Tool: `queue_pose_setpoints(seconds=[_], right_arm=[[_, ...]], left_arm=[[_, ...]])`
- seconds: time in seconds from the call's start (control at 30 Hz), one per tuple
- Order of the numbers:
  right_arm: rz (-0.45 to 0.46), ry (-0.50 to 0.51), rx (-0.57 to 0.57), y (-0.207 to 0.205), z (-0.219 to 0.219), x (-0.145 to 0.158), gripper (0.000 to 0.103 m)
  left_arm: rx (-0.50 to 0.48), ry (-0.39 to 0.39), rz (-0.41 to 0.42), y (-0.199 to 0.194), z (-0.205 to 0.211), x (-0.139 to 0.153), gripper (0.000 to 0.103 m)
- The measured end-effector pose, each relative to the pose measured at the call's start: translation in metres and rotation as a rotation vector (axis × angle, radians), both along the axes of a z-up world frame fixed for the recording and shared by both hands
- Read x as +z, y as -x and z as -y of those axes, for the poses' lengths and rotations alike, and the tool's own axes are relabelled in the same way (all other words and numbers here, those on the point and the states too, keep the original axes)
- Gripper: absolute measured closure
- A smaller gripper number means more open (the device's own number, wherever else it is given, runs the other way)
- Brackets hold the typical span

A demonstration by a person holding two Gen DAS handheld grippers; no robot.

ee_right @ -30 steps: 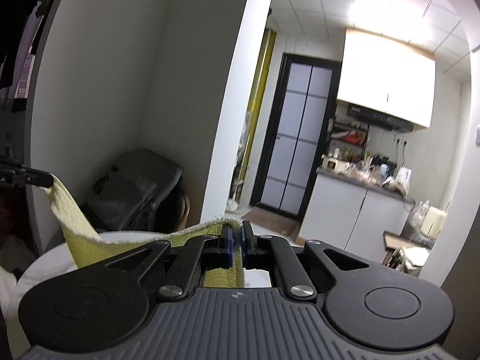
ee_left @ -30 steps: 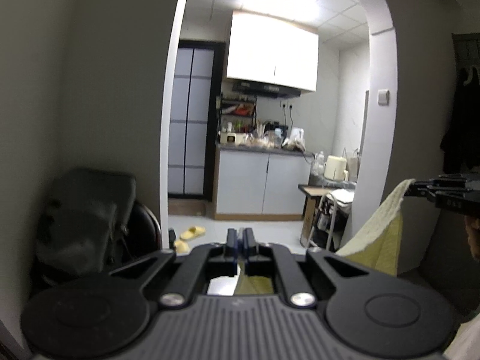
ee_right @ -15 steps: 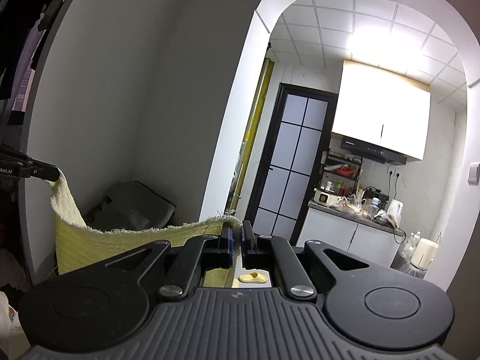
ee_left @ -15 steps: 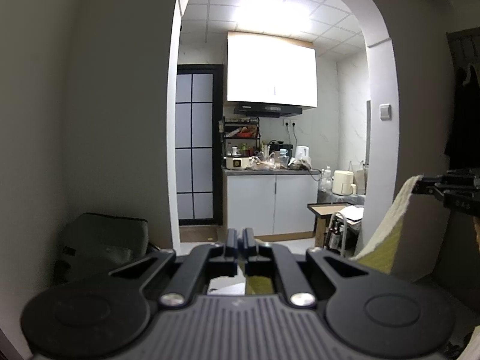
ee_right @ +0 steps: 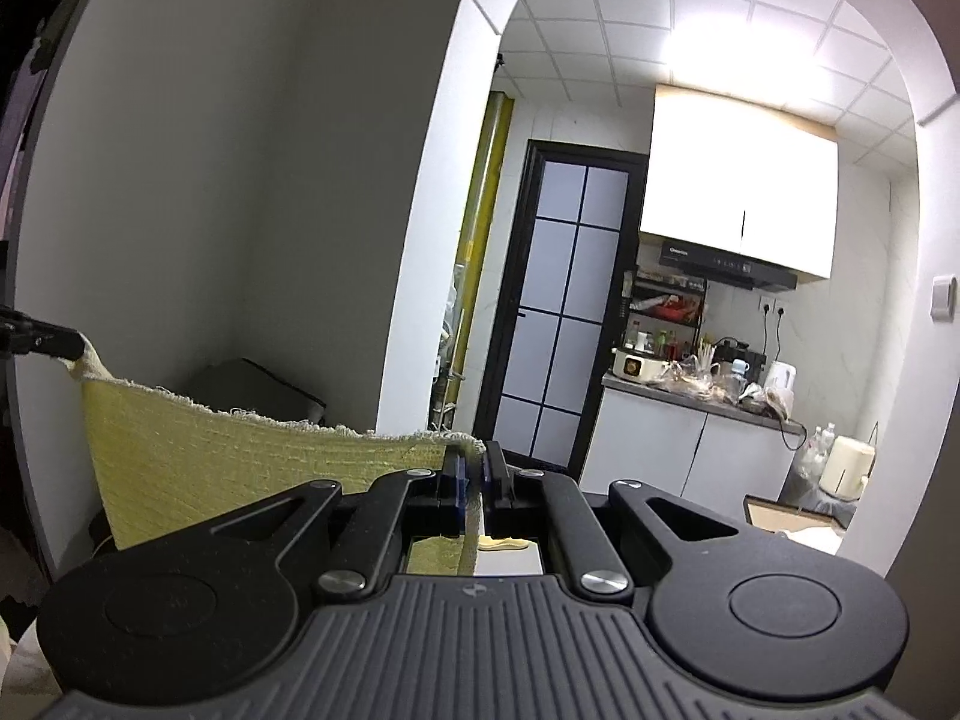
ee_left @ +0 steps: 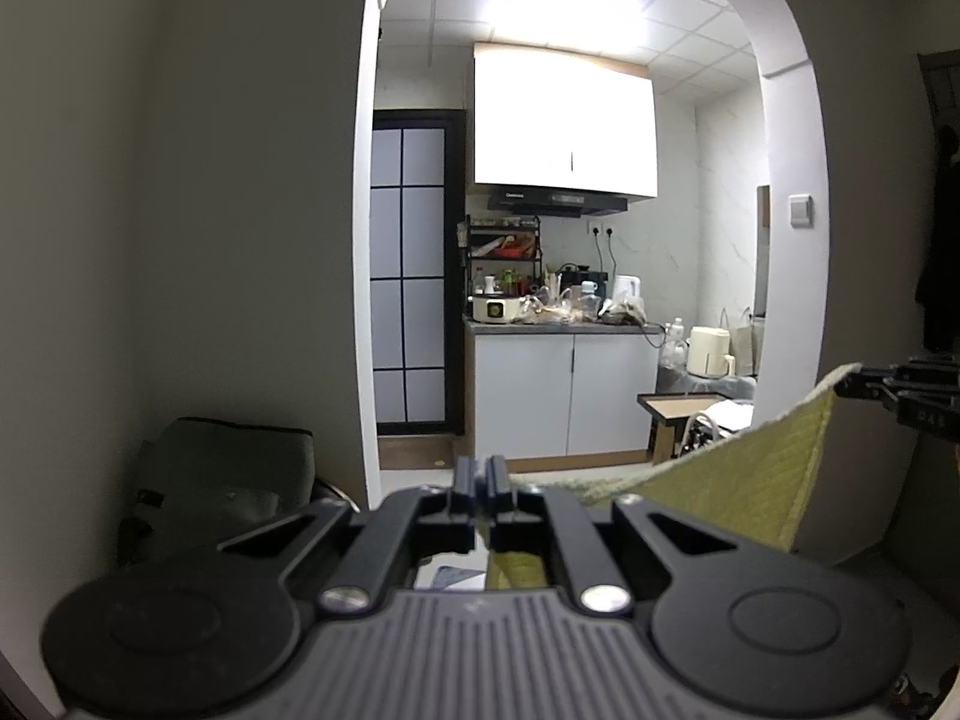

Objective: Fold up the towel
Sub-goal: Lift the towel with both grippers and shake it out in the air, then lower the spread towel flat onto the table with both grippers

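A pale yellow towel [ee_right: 240,462] with a frayed top edge hangs in the air, stretched between my two grippers. In the right wrist view my right gripper [ee_right: 474,459] is shut on one upper corner, cloth pinched between its blue pads. My left gripper [ee_right: 75,345] shows at the far left edge, clamped on the other corner. In the left wrist view my left gripper [ee_left: 480,471] is shut with towel [ee_left: 738,486] cloth running from its jaws toward the right. There my right gripper [ee_left: 852,385] holds the raised corner. The towel's lower part is hidden behind the gripper bodies.
A dark bag [ee_left: 222,480] sits on the floor against the left wall. An arched doorway opens to a kitchen with a white cabinet [ee_left: 564,390] and a cluttered counter. A yellow slipper [ee_right: 504,543] lies on the floor. Dark clothes [ee_left: 942,276] hang at right.
Both grippers have risen with the towel, and its top edge is now drawn out straighter between them. Both grips are unchanged.
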State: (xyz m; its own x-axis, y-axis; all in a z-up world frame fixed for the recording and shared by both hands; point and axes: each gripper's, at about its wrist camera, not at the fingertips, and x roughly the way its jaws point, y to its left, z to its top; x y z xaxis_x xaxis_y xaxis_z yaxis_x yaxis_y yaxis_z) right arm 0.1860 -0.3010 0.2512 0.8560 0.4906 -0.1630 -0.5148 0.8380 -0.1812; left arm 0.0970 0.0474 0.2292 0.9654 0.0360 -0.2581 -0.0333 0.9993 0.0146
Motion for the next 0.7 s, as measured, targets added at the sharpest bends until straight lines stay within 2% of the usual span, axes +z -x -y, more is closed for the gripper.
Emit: queue_pose_setpoints(seconds=[0.33,0.7], right_arm=[[-0.018,0.028,0.029,0.017,0.008,-0.018,0.097],[-0.126,0.05,0.074,0.063,0.03,-0.071,0.097]], left_arm=[[-0.018,-0.007,-0.04,0.015,0.004,-0.014,0.099],[-0.056,0.007,-0.149,0.049,0.017,-0.054,0.099]])
